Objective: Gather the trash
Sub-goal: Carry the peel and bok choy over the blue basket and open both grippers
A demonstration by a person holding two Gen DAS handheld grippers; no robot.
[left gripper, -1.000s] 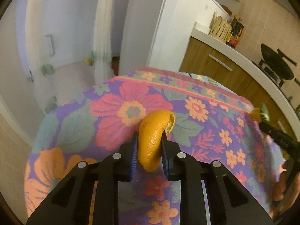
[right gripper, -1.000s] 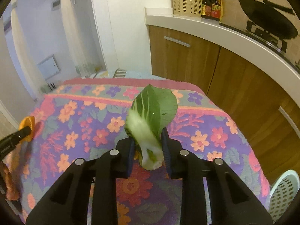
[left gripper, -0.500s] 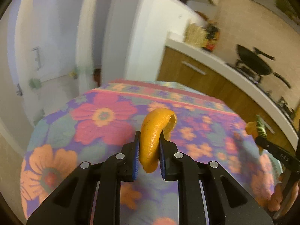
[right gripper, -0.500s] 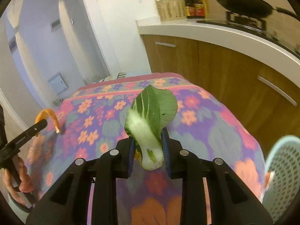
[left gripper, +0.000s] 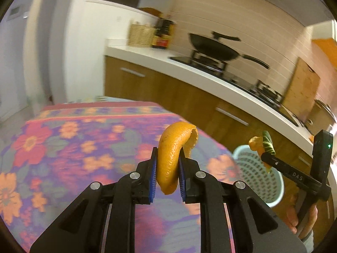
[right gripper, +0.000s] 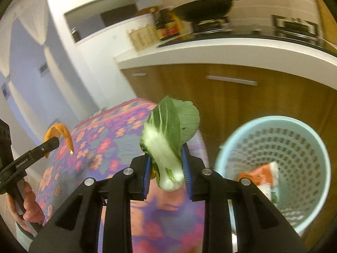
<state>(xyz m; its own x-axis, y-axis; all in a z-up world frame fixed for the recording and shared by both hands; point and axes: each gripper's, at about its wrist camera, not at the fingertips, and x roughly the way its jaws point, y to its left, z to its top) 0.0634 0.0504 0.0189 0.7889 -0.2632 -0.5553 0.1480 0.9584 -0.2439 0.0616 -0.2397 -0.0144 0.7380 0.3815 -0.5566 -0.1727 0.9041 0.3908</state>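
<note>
My left gripper (left gripper: 167,169) is shut on a curved orange peel (left gripper: 172,154) and holds it above the flowered tablecloth (left gripper: 63,151). My right gripper (right gripper: 166,166) is shut on a bok choy leaf (right gripper: 168,139) with a white stem, held over the table's right end. A pale blue perforated trash basket (right gripper: 294,139) stands on the floor right of the table, with an orange-and-white wrapper (right gripper: 263,177) inside. The basket (left gripper: 252,168) also shows in the left wrist view, behind the right gripper (left gripper: 263,147). The left gripper (right gripper: 54,141) shows at the left of the right wrist view.
Wooden kitchen cabinets (right gripper: 242,97) with a white countertop (left gripper: 189,67) run behind the table and basket. A black wok (left gripper: 214,48) sits on the stove. A wicker basket (left gripper: 141,35) and bottles (left gripper: 164,33) stand at the counter's left end.
Both grippers have swung right and lifted, still holding the peel and the leaf. The trash basket has come into full view in the right wrist view and now appears in the left one.
</note>
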